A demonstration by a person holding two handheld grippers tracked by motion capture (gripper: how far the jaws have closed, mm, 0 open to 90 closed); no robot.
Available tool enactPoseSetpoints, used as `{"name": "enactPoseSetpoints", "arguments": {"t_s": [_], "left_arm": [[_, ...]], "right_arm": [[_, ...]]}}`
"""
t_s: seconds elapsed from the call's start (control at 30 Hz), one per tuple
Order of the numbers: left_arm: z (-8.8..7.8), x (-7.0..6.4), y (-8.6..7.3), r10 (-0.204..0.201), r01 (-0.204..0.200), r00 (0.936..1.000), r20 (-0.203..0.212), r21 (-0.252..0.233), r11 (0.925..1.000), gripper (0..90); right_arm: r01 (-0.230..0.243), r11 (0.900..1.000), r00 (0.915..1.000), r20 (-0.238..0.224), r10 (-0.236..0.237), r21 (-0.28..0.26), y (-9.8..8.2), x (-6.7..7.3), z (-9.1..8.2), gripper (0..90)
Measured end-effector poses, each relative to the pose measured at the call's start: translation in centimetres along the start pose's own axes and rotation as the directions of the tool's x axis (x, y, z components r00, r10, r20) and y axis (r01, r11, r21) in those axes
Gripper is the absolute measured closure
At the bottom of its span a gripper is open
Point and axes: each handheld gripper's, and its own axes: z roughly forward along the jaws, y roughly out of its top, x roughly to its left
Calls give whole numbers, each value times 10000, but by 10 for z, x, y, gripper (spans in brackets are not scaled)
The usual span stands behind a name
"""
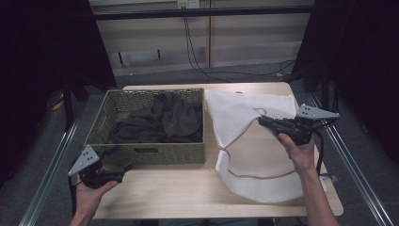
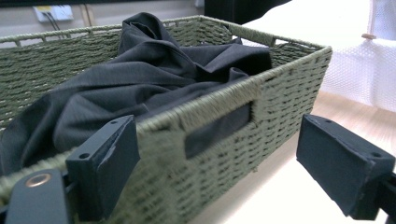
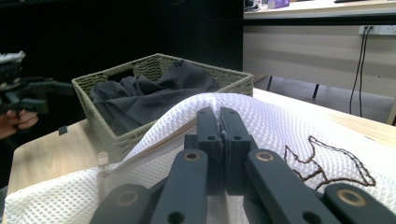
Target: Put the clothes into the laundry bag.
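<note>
R gripper (image 3: 219,122): fingers clenched on a raised fold of the white mesh bag (image 1: 254,141), pinched between them; rest of bag lies on worktop (image 1: 164,193) beside green wicker basket (image 1: 155,153). L gripper (image 2: 224,154): fingers released, nothing gripped, basket's front wall between them w/ dark cloth (image 1: 160,123) inside.

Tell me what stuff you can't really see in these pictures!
- Dark garment: its lower folds, high view and left gripper view, hidden by the woven basket walls.
- White mesh laundry bag: what's inside, high view, hidden by its own mesh.
- Bag edge pinched by the right gripper: right gripper view, hidden between the shut jaws.
- Left gripper: jaw bases, left gripper view, cut off at the bottom edge.
</note>
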Motion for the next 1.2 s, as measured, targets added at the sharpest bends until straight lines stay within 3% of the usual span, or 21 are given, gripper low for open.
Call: {"name": "enactPoseSetpoints", "arguments": {"t_s": [0.07,0.2,0.3,0.37,0.4,0.53,0.7,0.73,0.8,0.93,1.03,1.1,1.13,1.2], "left_arm": [[3,5,10,280,-284,9989,-379,-89,9996,122],[10,17,30,611,-612,9981,-55,-43,9981,122],[19,27,43,525,-527,9982,284,75,9986,114],[26,34,51,767,-779,9967,261,473,9958,113],[31,39,55,752,-784,9956,564,578,9952,105],[46,53,71,785,-836,9950,616,857,9928,74],[64,63,87,1322,-1456,9857,1046,1329,9804,48],[69,65,89,1190,-1369,9849,1258,1448,9799,44],[79,69,93,1489,-1745,9778,1477,1791,9682,36],[99,75,98,1273,-1581,9800,1530,2103,9648,44],[114,78,96,1379,-1789,9746,1764,2436,9532,48],[123,81,92,1362,-1842,9741,1804,2841,9409,56],[127,82,90,1223,-1732,9754,1833,2947,9398,55],[135,85,84,864,-1559,9714,2210,3196,9347,55]], "right_arm": [[-78,10000,10000,-63,78,-7,-1,0,1,888],[-33,9999,9999,-96,34,127,-2,1,4,888],[-16,9998,9999,-102,17,179,-3,1,5,887],[29,9998,9999,-125,-26,203,-3,1,5,887],[23,9998,9999,-144,-20,216,-3,1,5,887],[-1,9997,9999,-132,5,234,-4,2,6,887],[30,9996,9999,-152,-26,275,-4,1,6,887],[-16,9996,9999,-156,21,296,-5,1,6,886],[0,9995,9999,-161,5,307,-5,1,7,887],[-9,9994,9999,-150,14,338,-5,1,7,886],[10,9995,9999,-131,-6,327,-5,0,6,886],[0,9994,10000,-95,4,355,-5,-1,6,886],[13,9993,10000,-89,-9,378,-6,-1,6,886],[29,9991,10000,-82,-26,415,-6,0,7,886]]}}
